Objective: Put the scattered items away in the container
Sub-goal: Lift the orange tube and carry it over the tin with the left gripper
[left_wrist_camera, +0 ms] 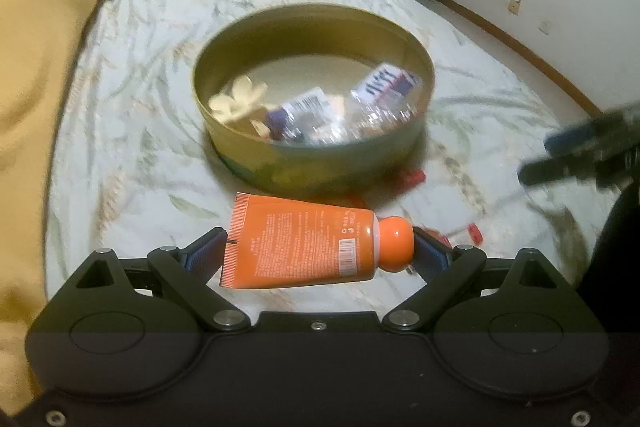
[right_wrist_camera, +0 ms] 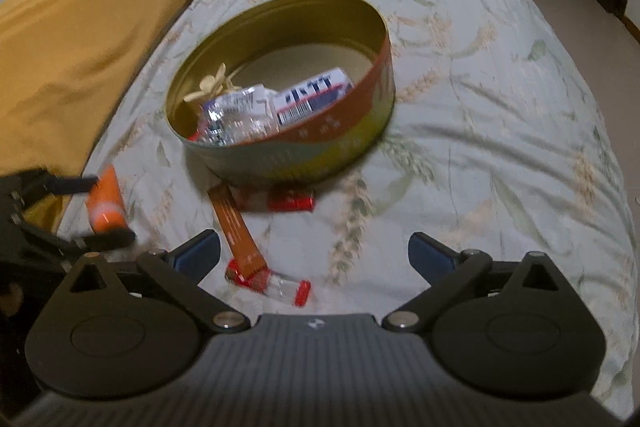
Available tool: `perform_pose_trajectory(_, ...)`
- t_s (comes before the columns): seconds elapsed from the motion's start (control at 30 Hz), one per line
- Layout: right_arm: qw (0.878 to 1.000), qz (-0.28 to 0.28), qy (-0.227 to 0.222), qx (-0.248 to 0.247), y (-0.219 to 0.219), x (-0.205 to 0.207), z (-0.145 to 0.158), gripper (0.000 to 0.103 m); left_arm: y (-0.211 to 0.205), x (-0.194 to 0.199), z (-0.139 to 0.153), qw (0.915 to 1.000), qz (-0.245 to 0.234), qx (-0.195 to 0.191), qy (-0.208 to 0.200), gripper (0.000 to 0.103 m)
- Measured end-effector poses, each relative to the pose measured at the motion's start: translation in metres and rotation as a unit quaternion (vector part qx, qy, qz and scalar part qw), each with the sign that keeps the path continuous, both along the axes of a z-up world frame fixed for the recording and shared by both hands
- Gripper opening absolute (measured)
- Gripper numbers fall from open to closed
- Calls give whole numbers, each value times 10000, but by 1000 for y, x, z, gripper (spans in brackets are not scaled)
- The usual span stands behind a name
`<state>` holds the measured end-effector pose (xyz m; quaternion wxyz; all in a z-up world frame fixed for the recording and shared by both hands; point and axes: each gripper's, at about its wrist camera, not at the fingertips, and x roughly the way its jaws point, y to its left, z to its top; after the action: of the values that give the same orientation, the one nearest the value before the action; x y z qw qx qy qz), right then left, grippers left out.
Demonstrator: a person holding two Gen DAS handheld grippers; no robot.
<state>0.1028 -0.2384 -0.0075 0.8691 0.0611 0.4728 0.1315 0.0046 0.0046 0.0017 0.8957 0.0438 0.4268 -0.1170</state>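
An orange tube with a round orange cap lies crosswise between the blue pads of my left gripper, which is shut on its two ends and holds it just above the bedspread. Beyond it stands a round gold tin holding a cream flower clip and several wrapped packets. My right gripper is open with nothing between its fingers, low over the bed in front of the tin. Just ahead of it lie an orange strip packet, a red item and a clear vial with red ends.
A yellow blanket is heaped along the left side of the bed. The leaf-patterned bedspread drops off to the floor at the right. The right gripper shows blurred at the right of the left wrist view.
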Motion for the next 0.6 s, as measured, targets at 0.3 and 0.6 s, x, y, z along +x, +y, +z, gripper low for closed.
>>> perform_pose_trajectory(0.3, 9988, -349, 311, 161, -15, -9, -28, 103, 10, 23, 40, 9989, 84, 158, -430, 94)
perform_pose_trajectory(0.6, 9991, -303, 251, 184, -14, -13, -33, 103, -7, 70, 62, 9979, -118, 307, -556, 94)
